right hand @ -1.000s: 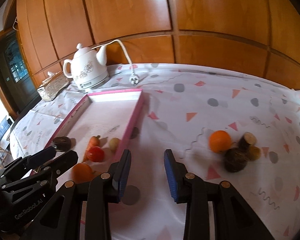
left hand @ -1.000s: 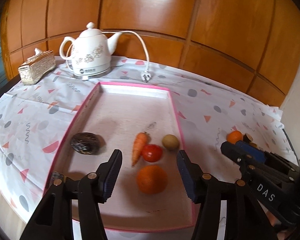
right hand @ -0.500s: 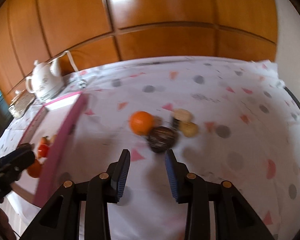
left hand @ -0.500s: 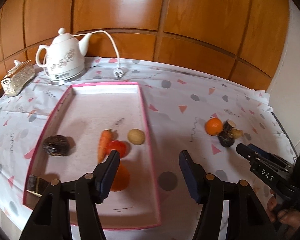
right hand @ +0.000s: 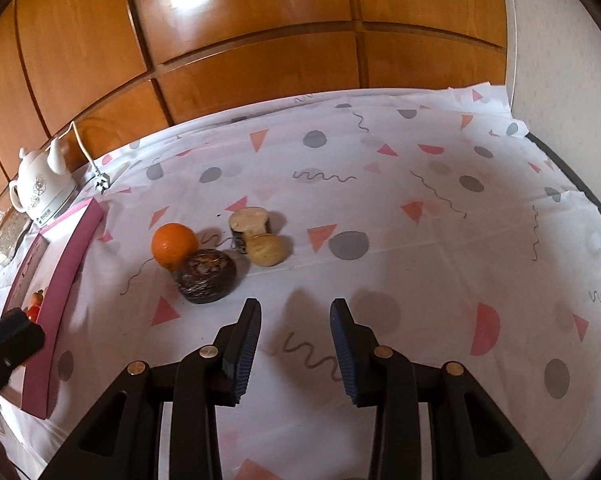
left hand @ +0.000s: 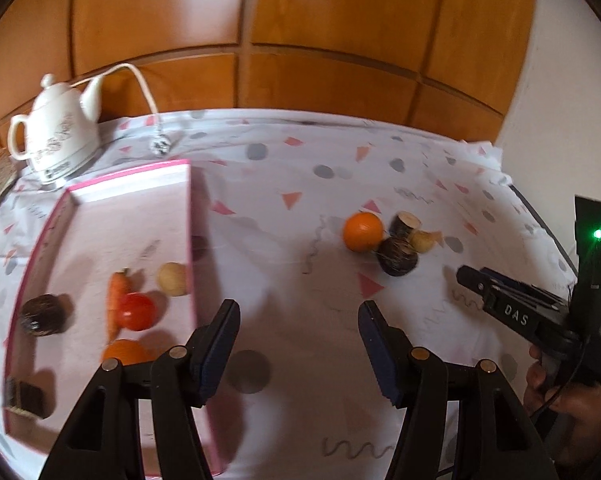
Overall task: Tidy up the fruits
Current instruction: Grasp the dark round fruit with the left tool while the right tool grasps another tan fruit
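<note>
We hold our left gripper (left hand: 298, 346) released and empty over the tabletop (left hand: 308, 184), just right of the pink tray (left hand: 190, 216). Our right gripper (right hand: 294, 338) is also empty, jaws narrowly parted, near the dark fruit (right hand: 207, 276) touching the orange (right hand: 174, 245), beside two tan pieces.

The left gripper (left hand: 298, 344) points downward, its 2 jaws apart with nothing between them. The right gripper (right hand: 294, 344) also tilts down, jaws narrower, gap empty. A hand (left hand: 568, 396) grips the right gripper's handle.
</note>
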`<state>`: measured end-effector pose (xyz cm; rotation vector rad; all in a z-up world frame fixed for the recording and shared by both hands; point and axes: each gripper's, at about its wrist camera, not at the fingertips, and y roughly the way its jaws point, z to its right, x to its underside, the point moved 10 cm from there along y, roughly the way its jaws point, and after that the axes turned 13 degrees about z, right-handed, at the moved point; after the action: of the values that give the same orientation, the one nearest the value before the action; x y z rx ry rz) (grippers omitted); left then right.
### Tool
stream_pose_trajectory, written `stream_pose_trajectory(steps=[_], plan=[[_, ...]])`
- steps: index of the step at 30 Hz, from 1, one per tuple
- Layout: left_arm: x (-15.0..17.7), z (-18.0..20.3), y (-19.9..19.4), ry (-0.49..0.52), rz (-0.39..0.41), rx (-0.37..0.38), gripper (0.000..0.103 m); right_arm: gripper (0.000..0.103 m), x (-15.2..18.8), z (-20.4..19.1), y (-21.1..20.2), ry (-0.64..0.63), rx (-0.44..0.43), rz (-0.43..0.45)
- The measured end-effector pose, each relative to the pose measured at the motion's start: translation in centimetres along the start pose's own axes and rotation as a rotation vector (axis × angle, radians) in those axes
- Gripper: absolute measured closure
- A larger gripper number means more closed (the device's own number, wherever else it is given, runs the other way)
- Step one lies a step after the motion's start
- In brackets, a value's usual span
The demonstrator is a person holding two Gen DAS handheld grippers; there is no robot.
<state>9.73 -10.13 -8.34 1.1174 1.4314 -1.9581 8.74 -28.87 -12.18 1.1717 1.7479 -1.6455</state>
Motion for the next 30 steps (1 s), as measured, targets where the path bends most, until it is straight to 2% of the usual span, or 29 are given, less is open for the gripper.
stream_pose_trajectory(steps=[4,11,24,26,27,30], plan=[[0.4,1.2,1.2,-0.005,-0.031,0.043,0.041,0.071,-0.1,-0.1,0.6,-0.006,-0.037,-0.021],[1.3,1.3,2.1,-0.014,-0.056,0.039,0.041,0.071,-0.9,-1.7,2.4,-0.063,-0.100,-0.044],[1.3,1.8,4.2,-0.014,-0.073,0.036,0.041,0.071,-1.8,-2.5,5.7,-0.125,-0.086,-0.061],[1.0,2.1,4.6,-0.015,-0.071,0.039,0.041,0.072,-1.7,-2.6,6.0,-0.134,-0.091,-0.067],[0.8,2.4,4.9,-0.021,-0.069,0.045,0.041,0.077,-1.7,-2.7,6.1,-0.141,-0.088,-0.070],[0.2,3.3,5.5,-0.026,-0.060,0.066,0.043,0.077,-1.7,-2.4,5.9,-0.147,-0.071,-0.055]])
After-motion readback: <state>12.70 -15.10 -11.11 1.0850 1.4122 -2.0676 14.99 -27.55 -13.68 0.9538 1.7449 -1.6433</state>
